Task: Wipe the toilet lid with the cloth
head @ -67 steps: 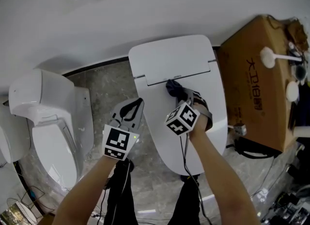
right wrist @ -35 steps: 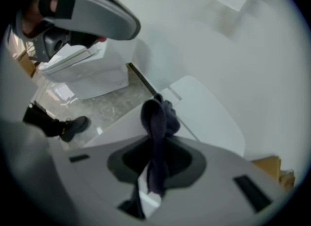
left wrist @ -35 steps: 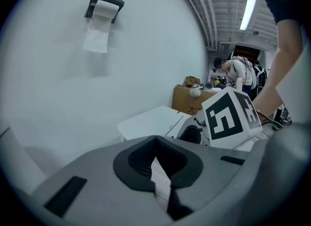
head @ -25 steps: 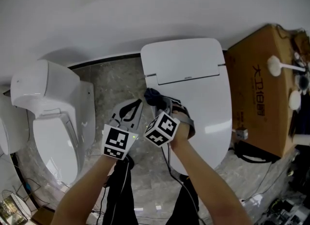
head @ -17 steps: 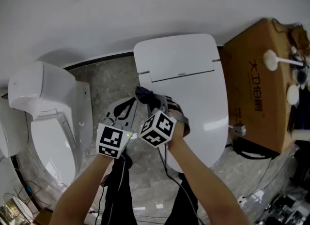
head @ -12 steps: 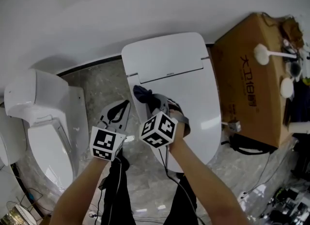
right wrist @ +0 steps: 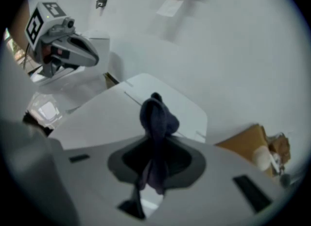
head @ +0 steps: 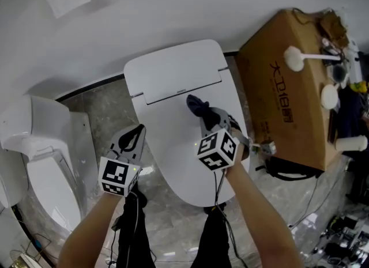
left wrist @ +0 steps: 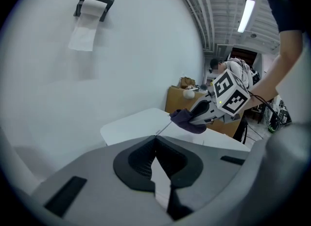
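Observation:
The white toilet lid [head: 173,146] lies closed in the middle of the head view. My right gripper [head: 209,116] is over the lid's upper middle, just below the hinge line, shut on a dark blue cloth [head: 198,105]. The bunched cloth [right wrist: 157,115] sticks out past the jaws and meets the lid [right wrist: 102,118]. My left gripper [head: 137,131] hangs beside the lid's left edge, shut with nothing in it. In the left gripper view the left gripper [left wrist: 155,140] points at the lid [left wrist: 141,123], the cloth [left wrist: 187,121] and the right gripper [left wrist: 201,114].
A second white toilet [head: 34,140] stands at the left. A cardboard box [head: 285,88] with small items on top sits close to the lid's right side. A paper holder [left wrist: 92,4] is on the white wall behind. Cables lie on the grey floor [head: 271,197].
My right gripper has carried the cloth from the lid's left edge rightward to its middle near the hinge. The left gripper has stayed beside the lid.

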